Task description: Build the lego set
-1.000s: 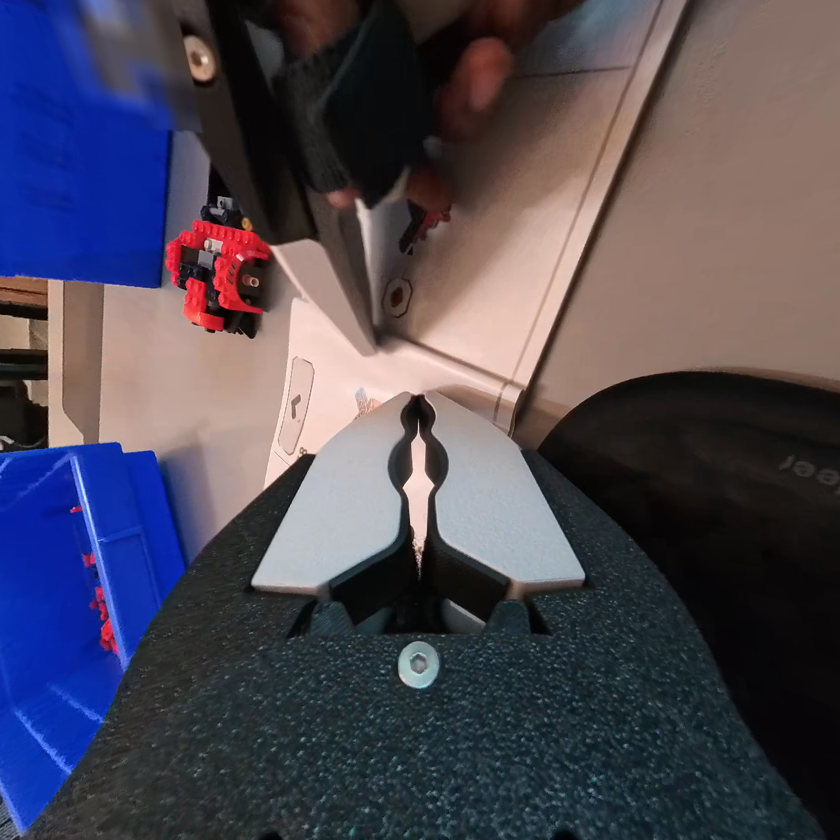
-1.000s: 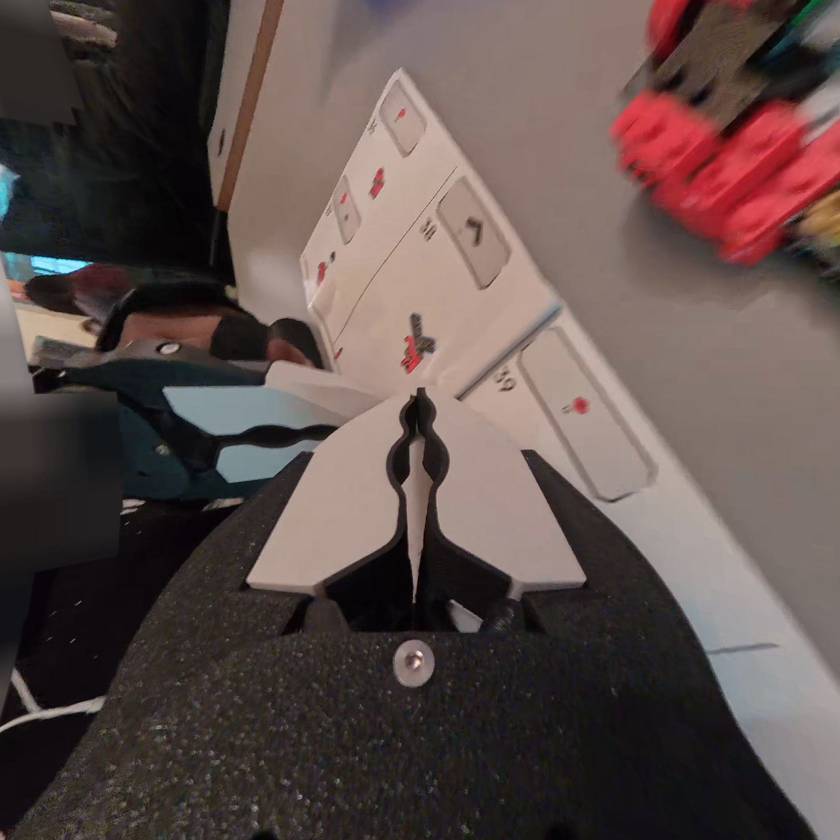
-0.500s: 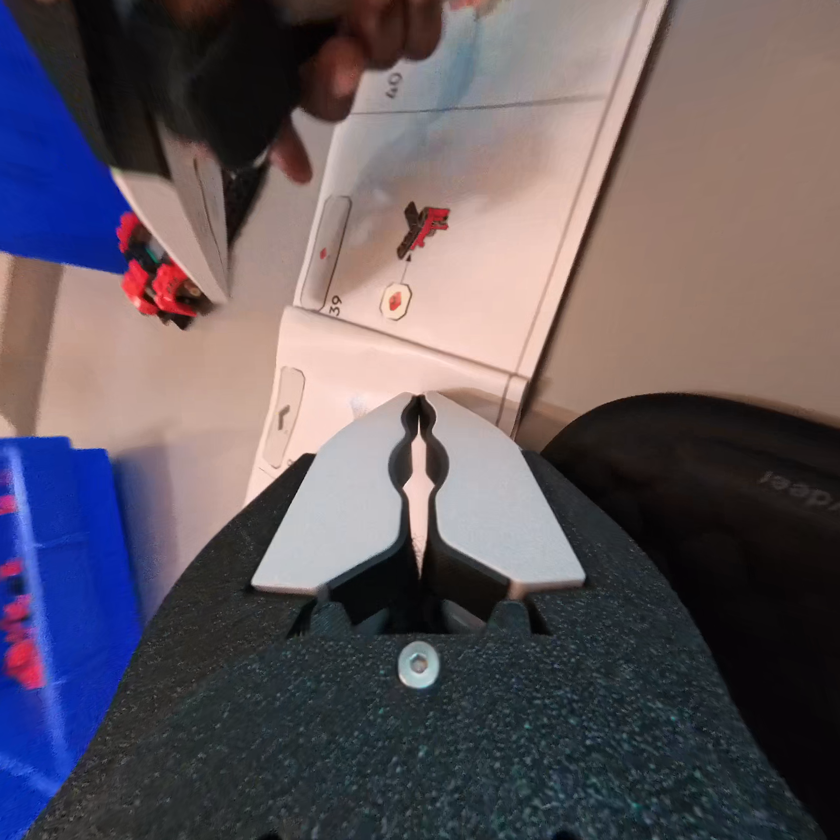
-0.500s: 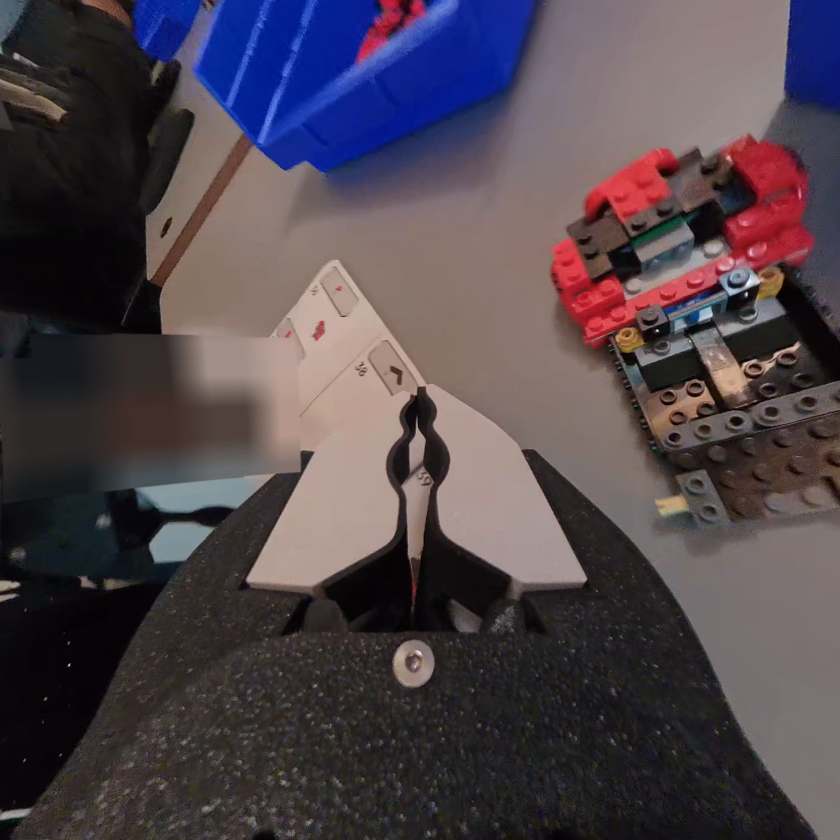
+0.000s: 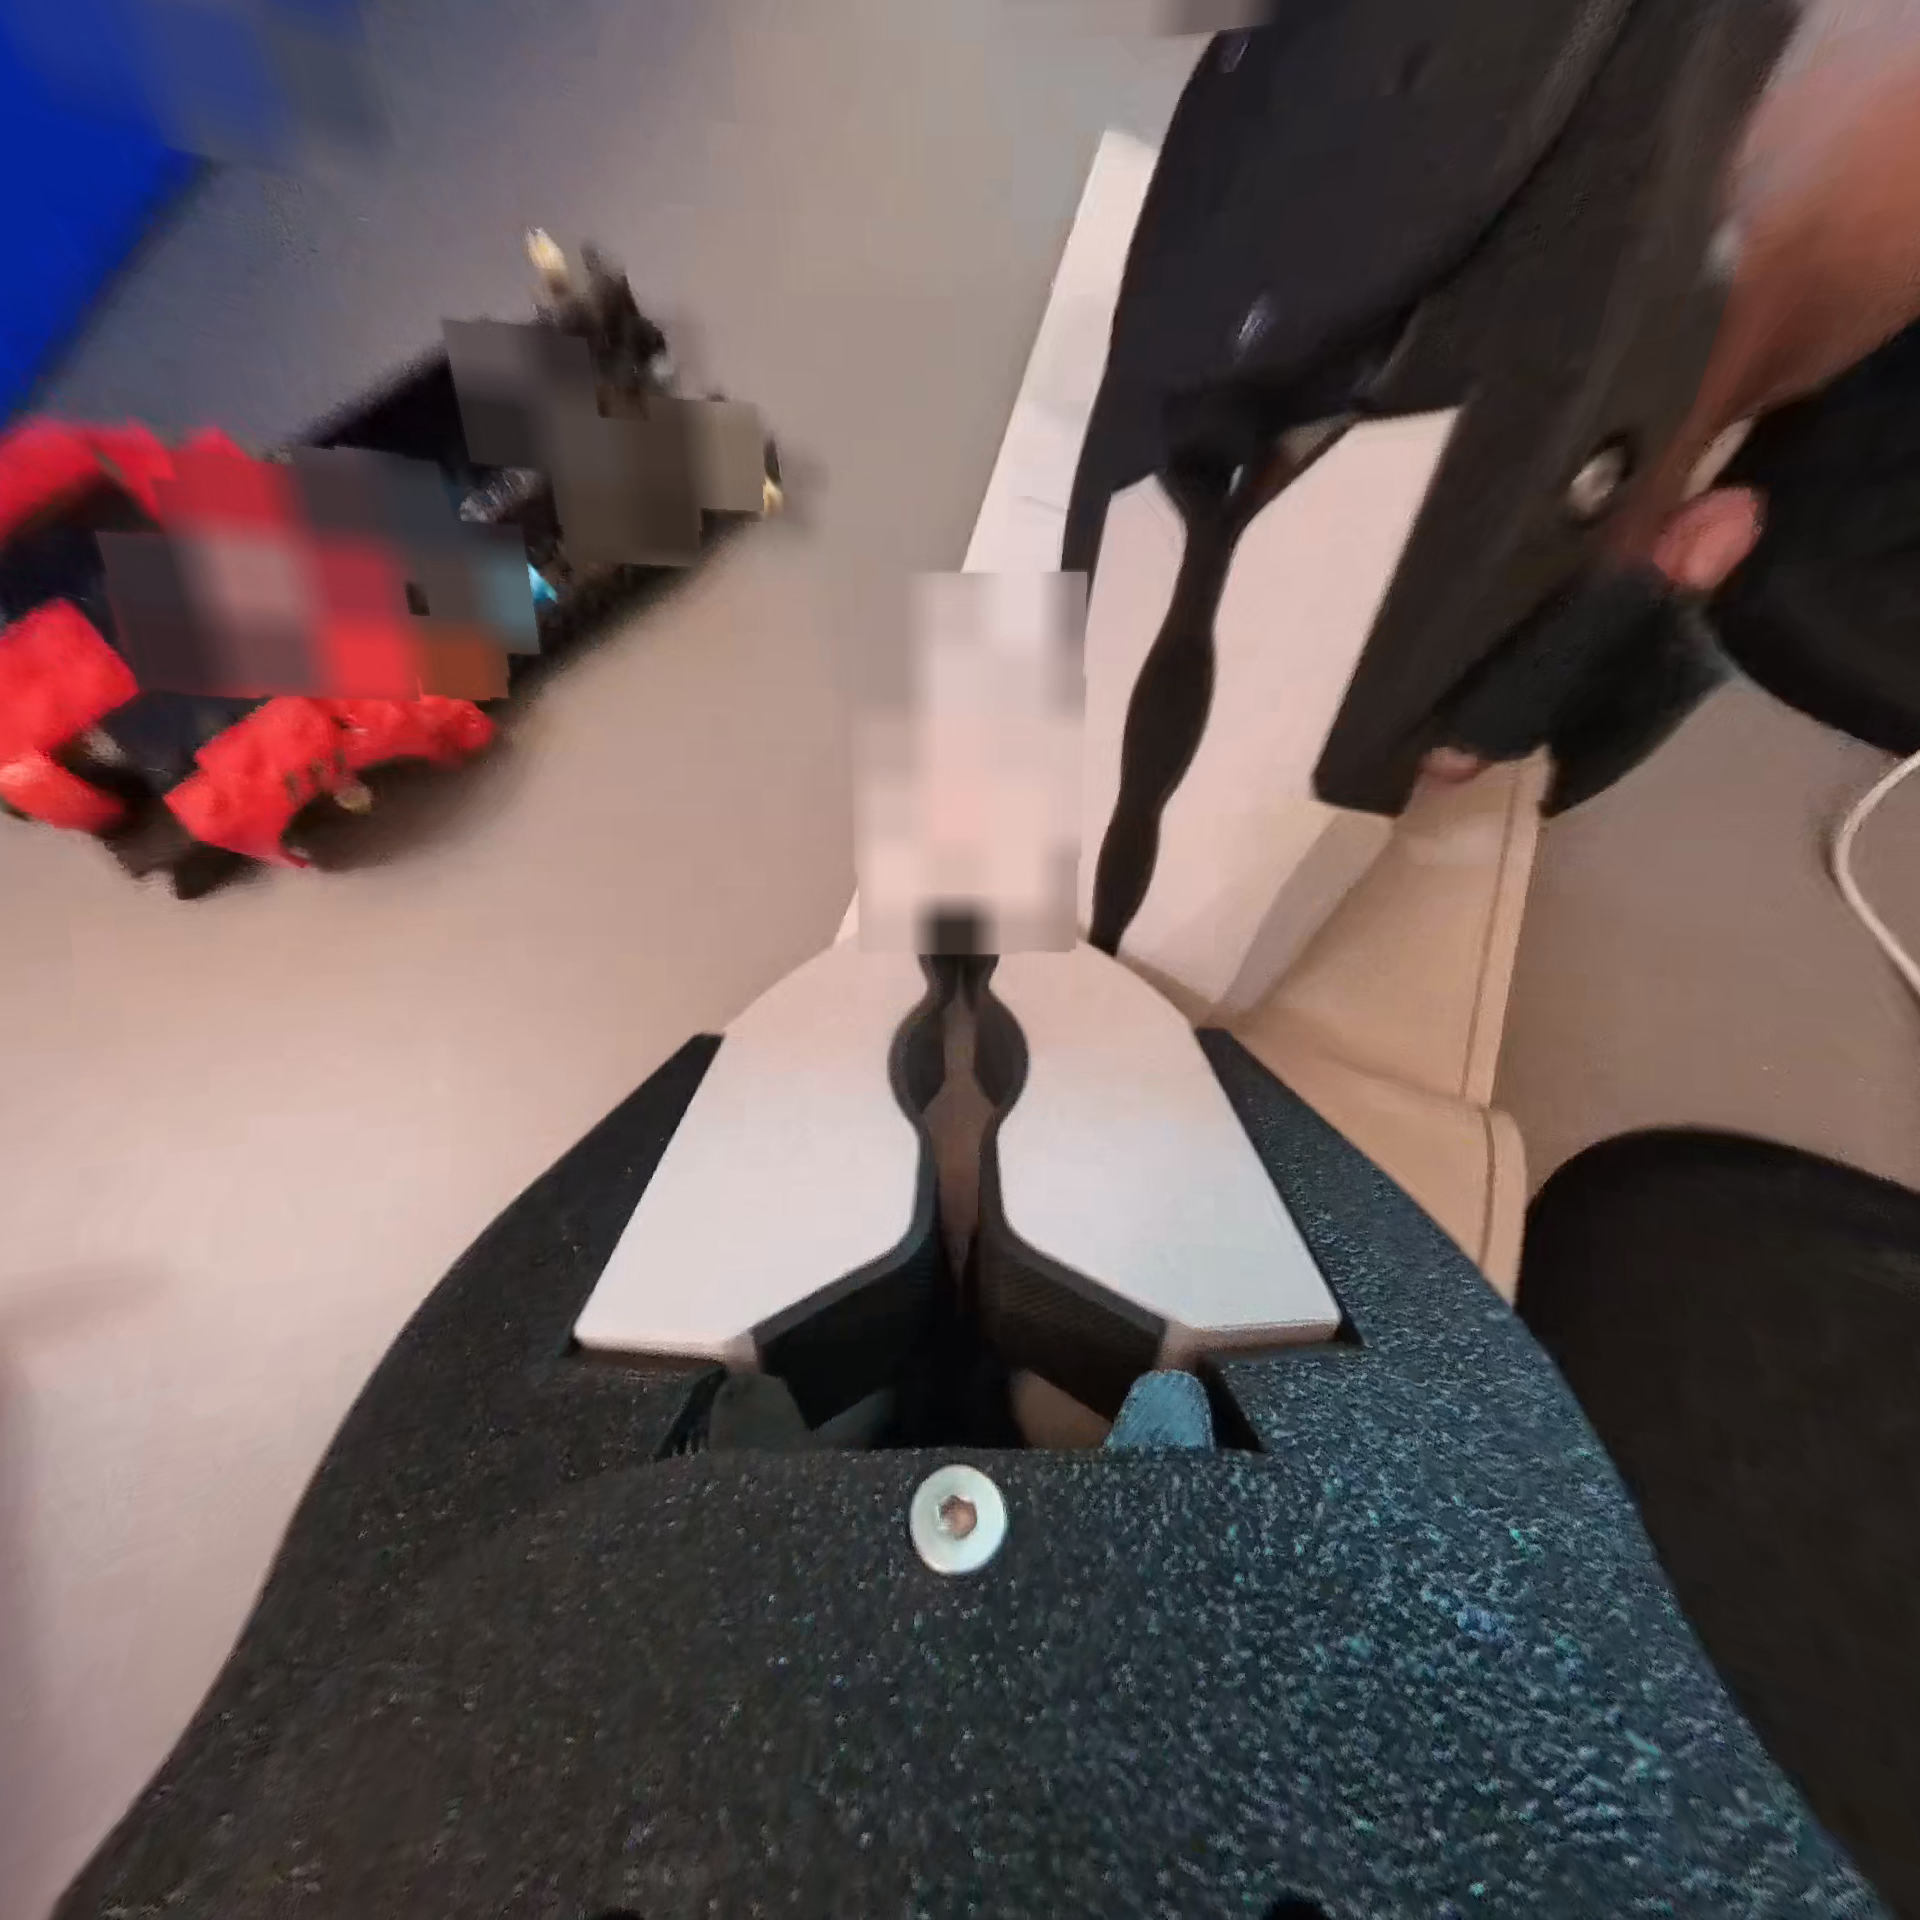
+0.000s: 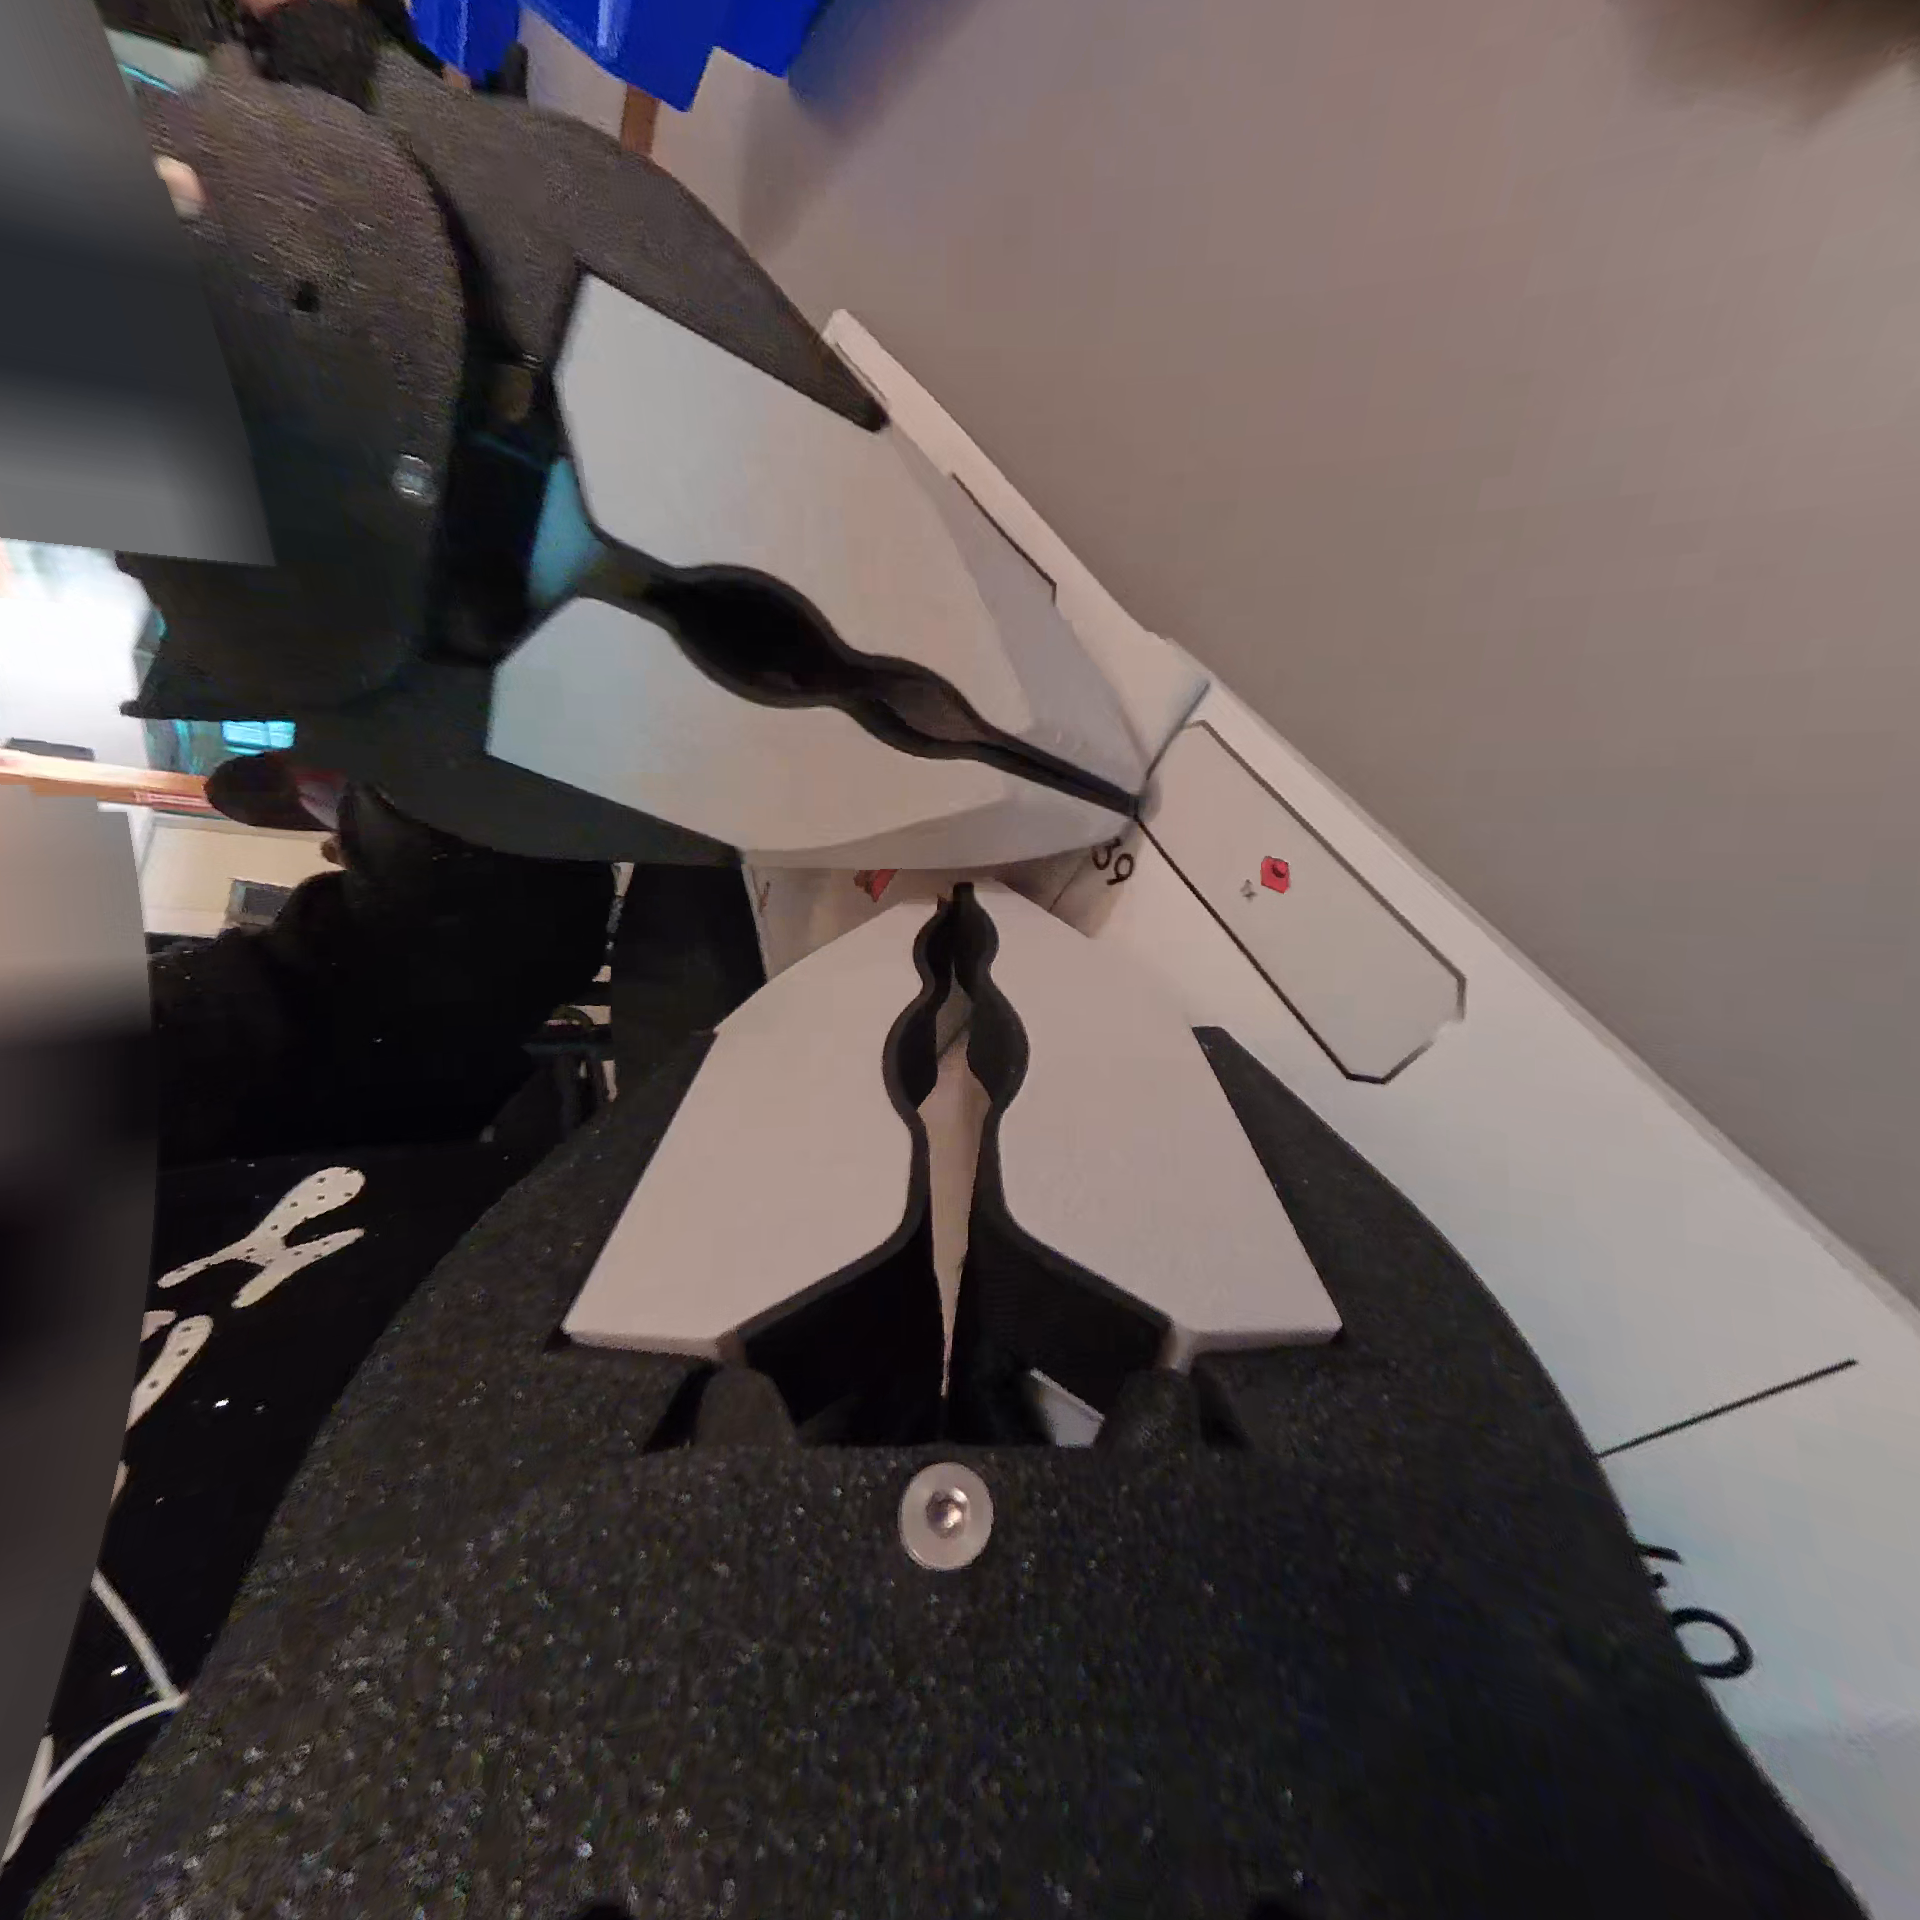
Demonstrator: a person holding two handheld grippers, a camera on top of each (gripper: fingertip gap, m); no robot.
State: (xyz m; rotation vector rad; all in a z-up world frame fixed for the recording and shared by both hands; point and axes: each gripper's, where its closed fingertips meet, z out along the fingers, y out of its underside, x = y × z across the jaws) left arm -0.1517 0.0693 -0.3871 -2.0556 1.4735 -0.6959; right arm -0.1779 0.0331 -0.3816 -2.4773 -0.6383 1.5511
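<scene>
The instruction booklet (image 6: 1558, 1247) lies open on the grey table, and it also shows in the left wrist view (image 5: 1049, 312). My right gripper (image 6: 958, 899) is shut, with a white page edge showing between its fingers. My left gripper (image 5: 961, 956) is shut on a thin page edge. In the right wrist view the left gripper (image 6: 1132, 805) pinches the page right above my right tips. In the left wrist view the right gripper (image 5: 1107, 935) points down just right of my left tips. The red and black lego car (image 5: 260, 727) sits blurred at the left.
A blue bin (image 5: 83, 156) is at the far left, and another blue bin (image 6: 665, 42) shows at the top of the right wrist view. A black rounded object (image 5: 1714, 1351) lies at the table's near right edge, with a white cable (image 5: 1870, 883) beside it. The grippers are tip to tip, or close to it.
Both views have swung. The right gripper has turned from the lego car back to the booklet. The two gripper tips now meet at the same page edge, and the car looks nearer to the left gripper.
</scene>
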